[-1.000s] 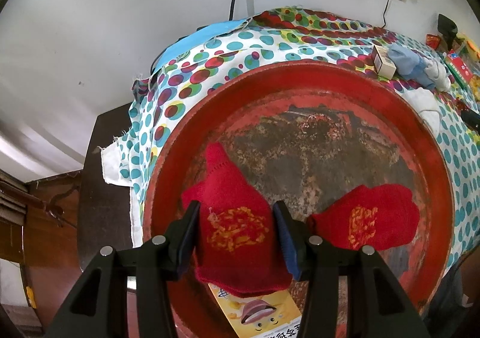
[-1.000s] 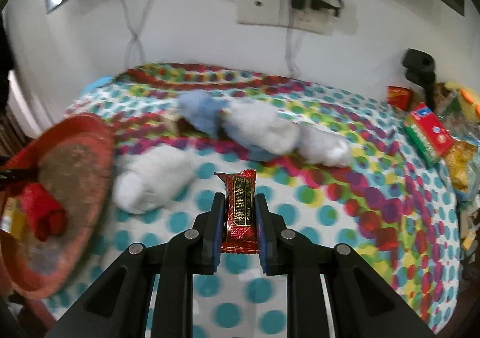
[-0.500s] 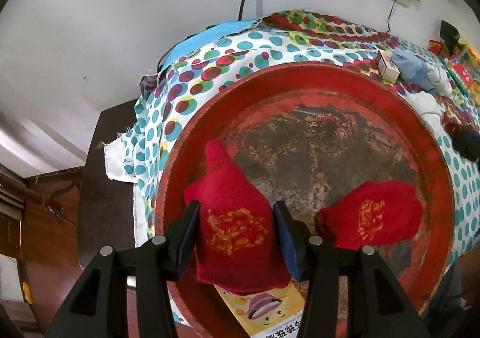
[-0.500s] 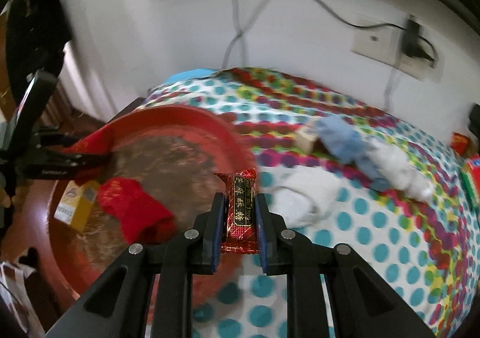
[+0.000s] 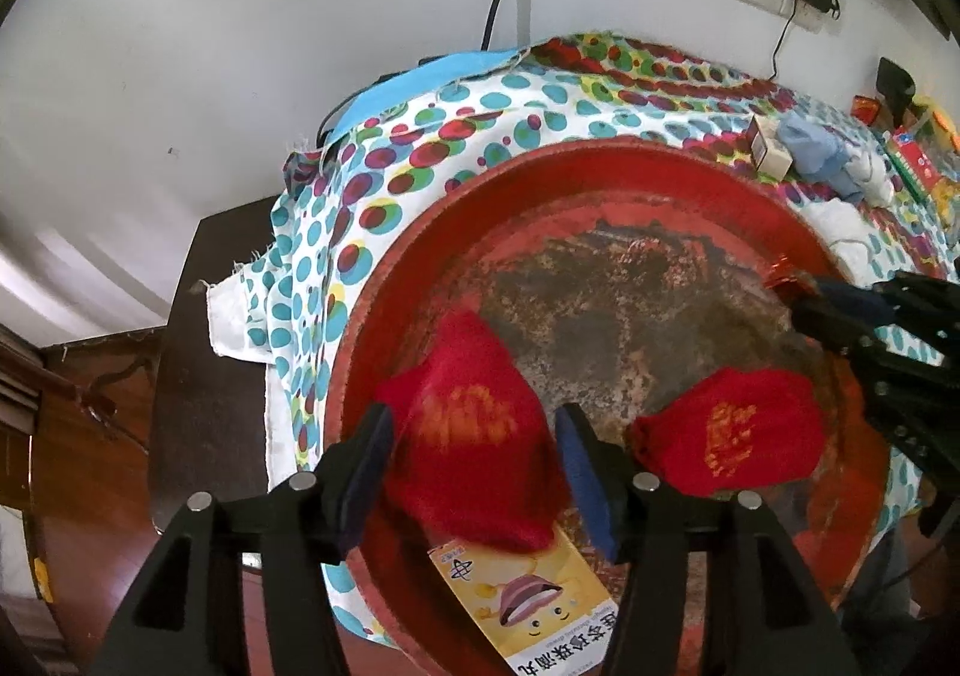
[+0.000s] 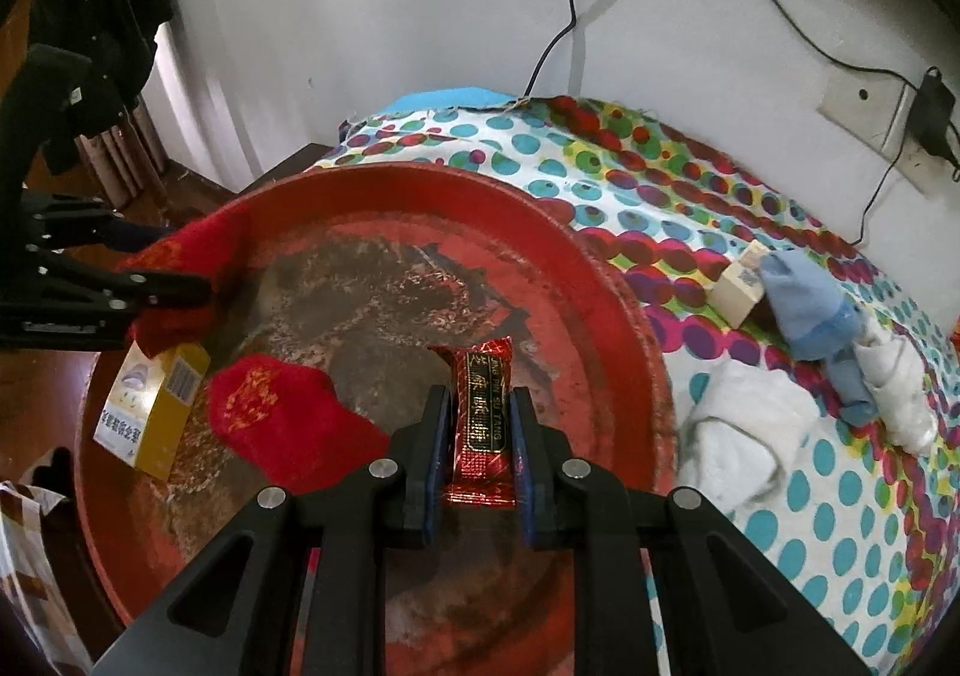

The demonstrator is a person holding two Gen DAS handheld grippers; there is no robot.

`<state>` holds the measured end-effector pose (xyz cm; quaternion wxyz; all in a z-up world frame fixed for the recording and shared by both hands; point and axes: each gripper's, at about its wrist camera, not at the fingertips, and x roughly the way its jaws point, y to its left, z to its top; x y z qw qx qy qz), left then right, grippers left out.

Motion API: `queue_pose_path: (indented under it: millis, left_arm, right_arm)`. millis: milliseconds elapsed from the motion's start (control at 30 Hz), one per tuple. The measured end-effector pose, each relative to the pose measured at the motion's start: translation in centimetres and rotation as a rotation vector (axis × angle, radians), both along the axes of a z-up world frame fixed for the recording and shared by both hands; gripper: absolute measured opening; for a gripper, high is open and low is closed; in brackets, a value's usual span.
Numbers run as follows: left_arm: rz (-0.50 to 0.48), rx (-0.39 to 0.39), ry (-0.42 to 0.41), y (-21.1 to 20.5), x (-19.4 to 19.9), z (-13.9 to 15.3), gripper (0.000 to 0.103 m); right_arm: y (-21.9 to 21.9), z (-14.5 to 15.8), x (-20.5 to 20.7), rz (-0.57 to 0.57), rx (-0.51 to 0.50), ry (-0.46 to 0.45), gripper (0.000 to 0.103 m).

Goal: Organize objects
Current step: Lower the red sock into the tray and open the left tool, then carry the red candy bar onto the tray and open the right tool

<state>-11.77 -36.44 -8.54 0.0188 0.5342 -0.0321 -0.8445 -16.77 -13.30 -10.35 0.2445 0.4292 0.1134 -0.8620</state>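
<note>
My right gripper is shut on a red snack bar and holds it over the worn red round tray; it also shows in the left wrist view at the tray's right rim. My left gripper is shut on a red sock above the tray's near left side, seen in the right wrist view too. A second red sock and a yellow box lie in the tray.
The tray sits on a polka-dot cloth over a table against a white wall. On the cloth right of the tray lie a white sock, a blue sock, another white sock and a small white box. A wall socket is behind.
My right gripper has swung left with the snack bar, from over the cloth to over the tray. My left gripper has lifted the red sock slightly and pulled back.
</note>
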Motion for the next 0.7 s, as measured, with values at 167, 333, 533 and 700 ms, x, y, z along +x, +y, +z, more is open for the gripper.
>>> queue_pose_path:
  millis: [167,333,533,700]
  left_arm:
    - [-0.005,0.031,0.010,0.3,0.1,0.9,0.062]
    - [-0.013,0.029,0.004,0.7,0.2,1.5,0.065]
    - [-0.025,0.010,0.009,1.2,0.9,2.2,0.065]
    - [-0.037,-0.009,0.018,1.6,2.0,2.8,0.065]
  right_arm:
    - [-0.3,-0.4,-0.6,-0.003,0.011,-0.008,0.018]
    - [-0.4,-0.7,-1.0,-0.006,0.014,-0.016,0.018]
    - [-0.7,-0.9,-1.3,-0.009,0.025,-0.021,0.018]
    - [-0.8,-1.1,-1.5,-0.011,0.022,-0.029,0.018]
